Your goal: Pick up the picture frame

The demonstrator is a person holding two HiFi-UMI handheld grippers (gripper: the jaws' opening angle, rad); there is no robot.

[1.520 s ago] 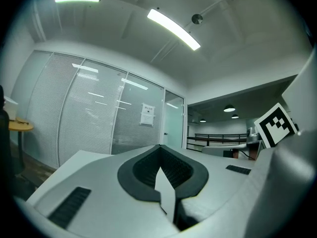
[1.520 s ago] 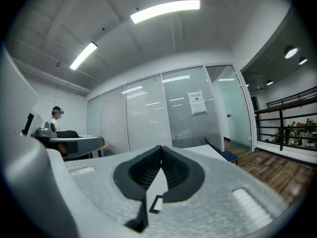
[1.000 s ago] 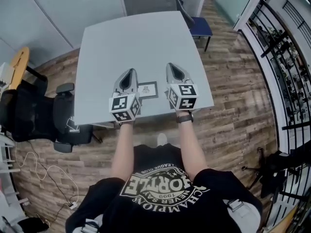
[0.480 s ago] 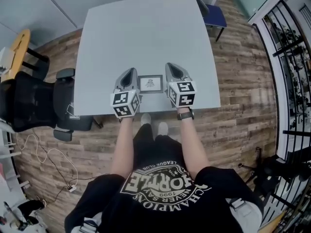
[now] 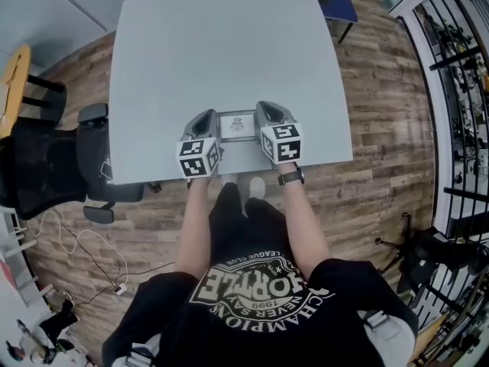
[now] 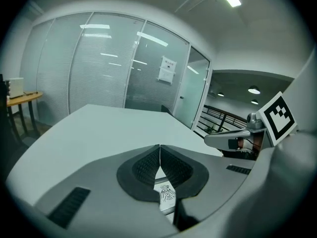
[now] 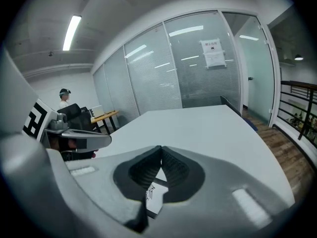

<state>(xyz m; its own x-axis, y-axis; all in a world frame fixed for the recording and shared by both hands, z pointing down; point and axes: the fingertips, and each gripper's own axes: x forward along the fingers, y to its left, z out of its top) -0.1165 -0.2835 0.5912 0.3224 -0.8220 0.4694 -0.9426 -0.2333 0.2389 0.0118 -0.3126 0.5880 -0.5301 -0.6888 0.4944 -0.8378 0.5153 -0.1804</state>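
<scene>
Well, the picture frame (image 5: 237,125) lies flat on the grey table (image 5: 221,44). It sits close to the table's 6 o'clock edge, the side next to the person. It has a dark rim and a white sheet with a small drawing in the middle.

The left claw (image 5: 205,116) is just beside the frame at its 9 o'clock. The right claw (image 5: 269,110) is just beside it at its 3 o'clock. So the frame lies between the two claws, and both claws point toward 12 o'clock, over the table.

In the left gripper view, the left claw (image 6: 159,148) is pressed tight together, with nothing in it. The frame (image 6: 167,195) peeks out below it at 6 o'clock.

In the right gripper view, the right claw (image 7: 161,150) is pressed tight together too, and it holds nothing. The frame (image 7: 152,196) shows under it at 6 o'clock.

A black chair (image 5: 46,167) stands on the wood floor (image 5: 382,128) at the table's 8 o'clock. A blue chair (image 5: 340,2) stands at the table's 1 o'clock.
</scene>
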